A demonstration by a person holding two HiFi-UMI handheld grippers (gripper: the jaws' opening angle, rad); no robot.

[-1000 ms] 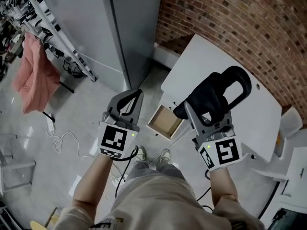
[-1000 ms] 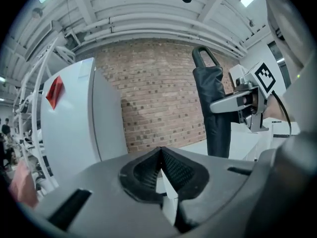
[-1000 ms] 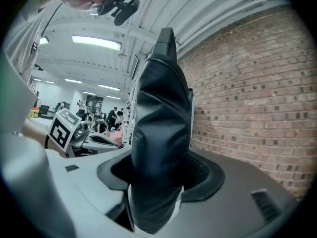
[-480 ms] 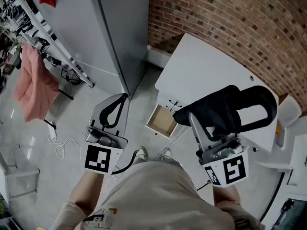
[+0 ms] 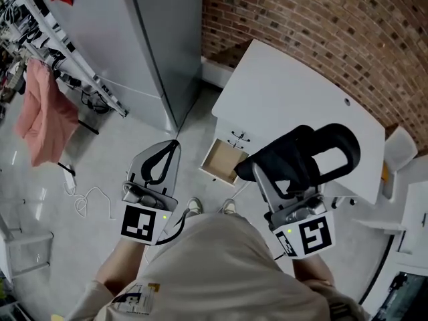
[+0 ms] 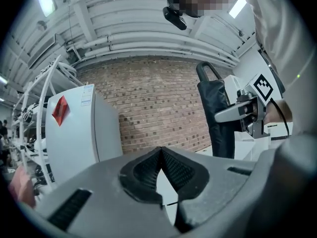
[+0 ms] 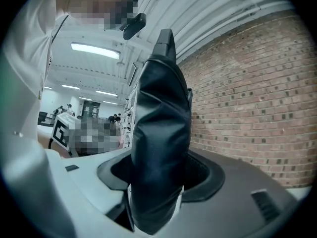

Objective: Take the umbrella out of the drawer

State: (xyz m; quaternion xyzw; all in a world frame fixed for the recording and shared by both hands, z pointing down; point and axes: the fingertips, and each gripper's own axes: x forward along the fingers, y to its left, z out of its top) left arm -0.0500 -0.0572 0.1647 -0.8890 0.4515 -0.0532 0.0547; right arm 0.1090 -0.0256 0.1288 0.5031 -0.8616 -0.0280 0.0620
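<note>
The umbrella [image 5: 299,154] is black and folded, with a loop handle [image 5: 340,151]. My right gripper [image 5: 273,164] is shut on its sleeve and holds it in the air above the desk's front edge. In the right gripper view the umbrella [image 7: 161,133] stands between the pads of the right gripper [image 7: 158,178]. The drawer [image 5: 219,160] of the white desk [image 5: 294,99] stands pulled out, its light wooden bottom bare. My left gripper [image 5: 172,146] hangs over the floor left of the drawer, shut and holding nothing; the left gripper view shows the pad tips of this left gripper [image 6: 161,152] touching.
A grey cabinet [image 5: 167,39] stands left of the desk against a brick wall [image 5: 321,19]. A rack with a pink garment [image 5: 43,105] is at far left, and a white cable [image 5: 87,199] lies on the floor. A white chair [image 5: 401,151] is at the right.
Both grippers have drawn back from the desk and risen a little. The umbrella stays in the right gripper; the drawer stays open.
</note>
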